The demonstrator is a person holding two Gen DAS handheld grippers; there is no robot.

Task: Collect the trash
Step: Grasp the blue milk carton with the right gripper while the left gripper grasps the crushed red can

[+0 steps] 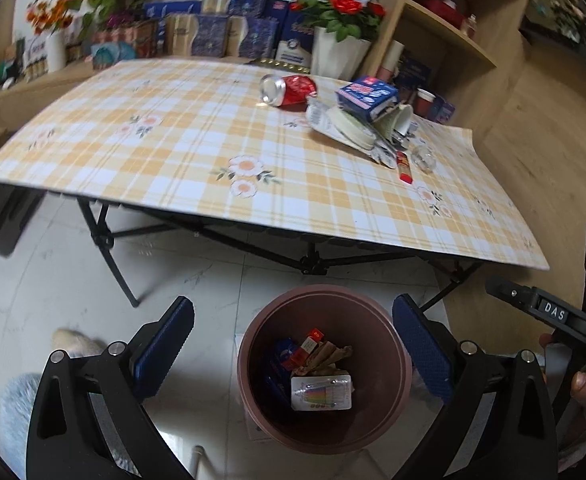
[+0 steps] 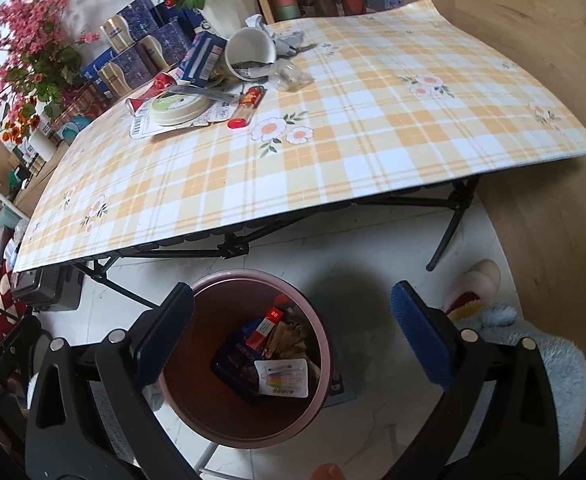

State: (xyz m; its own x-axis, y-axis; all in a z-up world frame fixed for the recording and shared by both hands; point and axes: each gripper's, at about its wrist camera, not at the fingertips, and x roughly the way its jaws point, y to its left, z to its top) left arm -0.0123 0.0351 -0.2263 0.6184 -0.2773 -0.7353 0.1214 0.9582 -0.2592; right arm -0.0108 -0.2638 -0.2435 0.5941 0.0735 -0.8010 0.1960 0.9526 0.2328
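- Left gripper (image 1: pixel 293 344), bottom of the left wrist view: fingers spread wide, holding nothing, framing the bin below.
- Right gripper (image 2: pixel 292 330), bottom of the right wrist view: fingers also wide and empty.
- Brown bin (image 1: pixel 393 320) on the floor, lower centre: already holds a blister card (image 1: pixel 321 393), a small red box and crumpled brown paper.
- Bench (image 1: pixel 173 140) with checked cloth, upper half: a pile is left at upper right, with a crushed red can (image 1: pixel 289 90), blue carton (image 1: pixel 367 96), tape roll (image 1: pixel 351 126), white cup, and red lighter (image 1: pixel 404 167).
- Judgement: partly done; most trash is not yet collected.
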